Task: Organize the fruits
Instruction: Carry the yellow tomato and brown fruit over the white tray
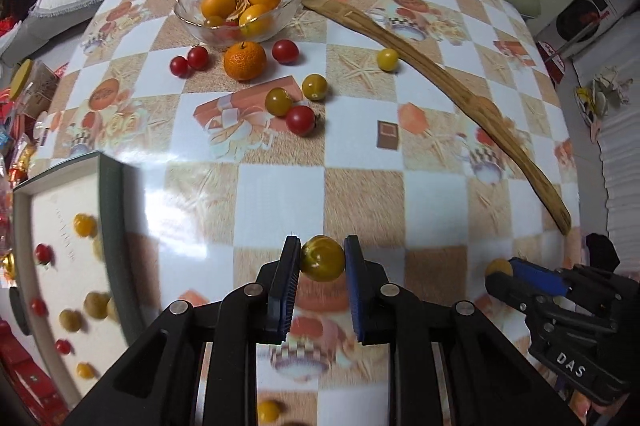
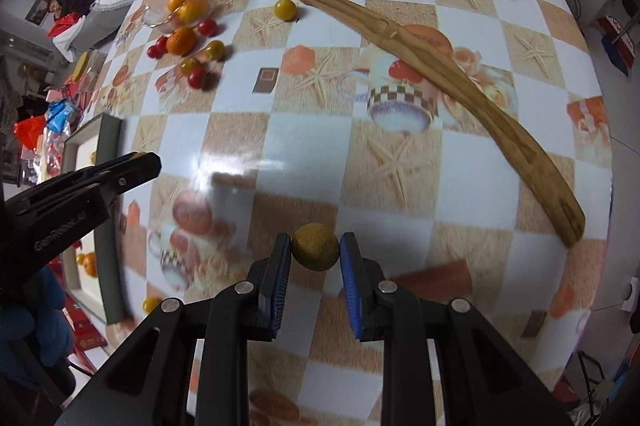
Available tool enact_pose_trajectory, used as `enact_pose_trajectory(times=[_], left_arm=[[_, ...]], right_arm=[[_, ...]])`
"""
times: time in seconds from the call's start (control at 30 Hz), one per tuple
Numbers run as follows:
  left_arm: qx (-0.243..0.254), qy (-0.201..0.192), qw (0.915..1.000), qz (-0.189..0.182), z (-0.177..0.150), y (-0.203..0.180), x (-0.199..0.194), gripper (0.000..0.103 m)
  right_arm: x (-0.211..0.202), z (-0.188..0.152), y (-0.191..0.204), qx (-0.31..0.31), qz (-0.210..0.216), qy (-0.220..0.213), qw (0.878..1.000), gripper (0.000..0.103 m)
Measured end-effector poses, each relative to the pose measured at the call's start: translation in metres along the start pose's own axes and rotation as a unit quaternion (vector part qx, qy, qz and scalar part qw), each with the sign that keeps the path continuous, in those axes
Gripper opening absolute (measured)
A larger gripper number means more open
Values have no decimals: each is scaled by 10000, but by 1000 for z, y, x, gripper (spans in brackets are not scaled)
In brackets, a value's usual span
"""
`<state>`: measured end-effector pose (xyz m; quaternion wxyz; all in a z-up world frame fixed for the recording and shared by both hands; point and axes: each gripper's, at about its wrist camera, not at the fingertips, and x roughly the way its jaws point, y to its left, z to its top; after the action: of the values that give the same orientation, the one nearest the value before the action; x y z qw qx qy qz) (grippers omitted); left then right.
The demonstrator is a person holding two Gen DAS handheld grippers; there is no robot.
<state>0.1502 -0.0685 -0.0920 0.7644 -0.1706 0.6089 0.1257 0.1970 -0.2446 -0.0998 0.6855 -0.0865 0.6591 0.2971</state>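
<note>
My left gripper (image 1: 322,258) is shut on a yellow cherry tomato (image 1: 322,258), held above the table. My right gripper (image 2: 315,247) is shut on a dull yellow round fruit (image 2: 315,247); it also shows in the left wrist view (image 1: 499,268). A glass bowl (image 1: 188,11) of oranges stands at the far side. In front of it lie a mandarin (image 1: 245,60), red tomatoes (image 1: 285,51) and yellow tomatoes (image 1: 314,86). A green-rimmed tray (image 1: 114,226) at the left holds several red and yellow tomatoes.
A long wooden shoehorn-like strip (image 1: 440,74) curves across the right side of the checked tablecloth. One yellow tomato (image 1: 387,59) lies beside it. Another yellow tomato (image 1: 268,410) lies near the front edge. Bedding and clutter surround the table.
</note>
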Motion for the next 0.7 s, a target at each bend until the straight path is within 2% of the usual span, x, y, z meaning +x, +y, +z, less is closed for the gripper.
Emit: enact_pose_trajectory(times=[0.47,0.7], left_arm=[[-101,-212,9994,242,-43,6,-73,24],[-49,-308,9993,181,-57,33,-96,24]], right_arm=[[-44,-18,20,-381,221,-129,9989,27],[-52,-23,46,-445,212,-221,9985,27]])
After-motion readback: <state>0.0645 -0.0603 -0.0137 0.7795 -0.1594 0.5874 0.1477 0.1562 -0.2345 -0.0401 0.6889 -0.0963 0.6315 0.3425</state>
